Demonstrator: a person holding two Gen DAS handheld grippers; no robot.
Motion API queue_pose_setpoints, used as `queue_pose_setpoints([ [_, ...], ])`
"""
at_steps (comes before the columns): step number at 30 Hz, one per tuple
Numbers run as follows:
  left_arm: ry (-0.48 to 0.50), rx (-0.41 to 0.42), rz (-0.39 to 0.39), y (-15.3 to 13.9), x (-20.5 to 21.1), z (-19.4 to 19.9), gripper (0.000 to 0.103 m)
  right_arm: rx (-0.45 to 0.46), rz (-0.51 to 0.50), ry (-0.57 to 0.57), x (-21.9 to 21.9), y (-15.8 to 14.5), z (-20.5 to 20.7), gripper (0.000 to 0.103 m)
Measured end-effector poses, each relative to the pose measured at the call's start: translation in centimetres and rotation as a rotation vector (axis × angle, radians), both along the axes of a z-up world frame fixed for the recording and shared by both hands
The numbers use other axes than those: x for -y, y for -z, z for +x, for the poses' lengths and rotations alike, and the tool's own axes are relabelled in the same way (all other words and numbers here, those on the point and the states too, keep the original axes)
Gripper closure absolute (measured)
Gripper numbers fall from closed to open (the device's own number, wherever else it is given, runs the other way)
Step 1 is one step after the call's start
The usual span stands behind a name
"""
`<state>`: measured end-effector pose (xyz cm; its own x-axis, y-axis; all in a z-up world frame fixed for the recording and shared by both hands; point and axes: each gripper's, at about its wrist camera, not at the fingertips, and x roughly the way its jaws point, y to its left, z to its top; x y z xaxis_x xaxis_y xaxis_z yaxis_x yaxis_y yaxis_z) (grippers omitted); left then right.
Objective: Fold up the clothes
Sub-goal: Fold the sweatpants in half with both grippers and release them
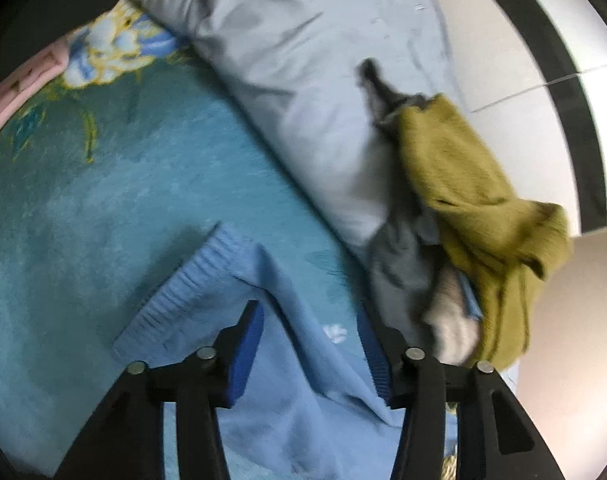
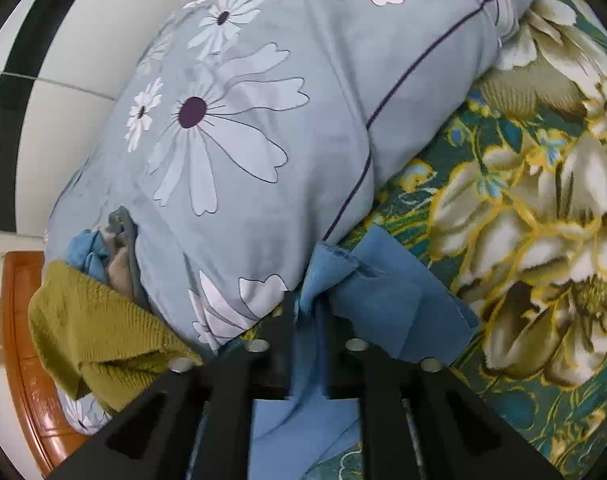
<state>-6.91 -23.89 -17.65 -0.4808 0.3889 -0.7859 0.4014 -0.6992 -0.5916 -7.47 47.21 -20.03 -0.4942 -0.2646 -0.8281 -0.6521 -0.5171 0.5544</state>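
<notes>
A light blue knit sweater [image 1: 287,412] lies on the teal bedspread [image 1: 103,200], its ribbed hem [image 1: 183,300] toward the left. My left gripper [image 1: 309,346] hovers over it, jaws wide apart, the cloth lying between the blue pads [image 1: 243,344] without being pinched. In the right wrist view another part of the blue garment [image 2: 383,304] lies folded beside the pillow. My right gripper [image 2: 307,320] stands slightly open, with a bunched fold of the blue cloth loose in the narrow gap.
A grey-blue daisy-print pillow [image 2: 263,120] [image 1: 303,80] lies across the bed. An olive knit garment [image 1: 463,200] [image 2: 95,320] and a grey one [image 1: 399,264] are heaped at its end by the wooden bed frame [image 2: 23,340]. Tiled floor [image 1: 503,60] lies beyond.
</notes>
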Motion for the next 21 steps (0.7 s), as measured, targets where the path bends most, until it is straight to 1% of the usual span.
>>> queue_pose_setpoints([
  [1, -0.009, -0.011, -0.026, -0.5, 0.1, 0.7, 0.046, -0.026, -0.002, -0.004, -0.2, -0.4, 0.3, 0.062],
  [2, -0.017, -0.021, -0.053, -1.0, 0.2, 1.4, 0.042, -0.054, 0.009, -0.007, -0.4, -0.9, 0.9, 0.06],
  [3, -0.029, -0.006, -0.096, -1.2, 0.3, 2.0, 0.042, -0.07, 0.03, -0.01, -0.6, -1.5, 1.5, 0.06],
  [5, -0.061, 0.032, -0.191, -1.1, 0.7, 3.4, 0.041, -0.065, 0.075, 0.014, -1.4, -2.1, 3.4, 0.06],
  [6, -0.077, 0.063, -0.237, -0.6, 1.0, 4.2, 0.041, -0.055, 0.089, 0.032, -1.9, -2.0, 4.5, 0.06],
  [7, -0.083, 0.079, -0.248, -0.1, 1.2, 4.7, 0.041, -0.037, 0.091, 0.054, -2.4, -1.6, 5.6, 0.06],
  [8, -0.09, 0.103, -0.239, 0.8, 1.5, 5.3, 0.041, -0.019, 0.086, 0.077, -2.8, -1.1, 6.6, 0.06],
  [9, -0.104, 0.13, -0.212, 1.8, 1.7, 5.8, 0.041, -0.003, 0.068, 0.103, -3.2, -0.3, 7.4, 0.06],
  [11, -0.144, 0.165, -0.12, 3.7, 2.3, 6.7, 0.041, 0.016, -0.004, 0.153, -3.6, 1.8, 8.7, 0.06],
  [13, -0.18, 0.171, -0.067, 5.0, 2.4, 7.2, 0.041, 0.025, -0.07, 0.179, -3.2, 3.7, 9.1, 0.06],
  [15, -0.199, 0.17, -0.027, 6.0, 2.2, 7.3, 0.041, 0.006, -0.101, 0.195, -2.4, 4.5, 8.9, 0.06],
  [17, -0.188, 0.161, 0.0, 6.7, 1.7, 7.0, 0.041, -0.017, -0.129, 0.202, -1.5, 5.2, 8.3, 0.06],
  [19, -0.182, 0.149, -0.019, 7.2, 1.0, 6.7, 0.043, -0.015, -0.13, 0.19, -0.4, 5.5, 7.3, 0.059],
  [21, -0.196, 0.143, -0.033, 7.3, 0.7, 6.5, 0.043, -0.011, -0.096, 0.177, 0.6, 5.3, 6.5, 0.058],
])
